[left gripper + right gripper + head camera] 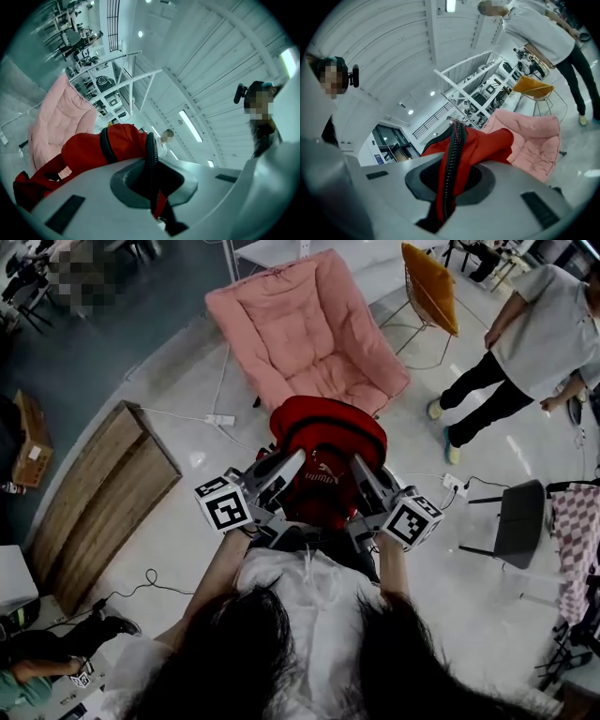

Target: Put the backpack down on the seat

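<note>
**A:** Where is the red backpack (328, 451) at this moment?

**B:** It hangs in the air between the two grippers, close in front of the person who holds them. It is not on the seat. The pink padded chair (309, 329) stands just beyond it, and in the head view the top of the backpack comes near the front edge of the cushion.

**A:** How does the left gripper (296, 461) hold it?

**B:** Its jaws are pressed together on a black ribbed trim (151, 154) of the backpack. A piece of red strap comes out below them.

**A:** And the right gripper (359, 465)?

**B:** It is clamped also, on a fold of the red fabric with a black zipper (452, 168) running along it.

**A:** What is around them?

**B:** A person in a white shirt (539, 324) stands to the right of the pink chair, near a yellow chair (431, 277). A wooden panel (103, 493) lies on the floor at the left. A white power strip (220, 419) lies between this panel and the pink chair. A dark grey chair (520, 521) stands at the right side.
</note>
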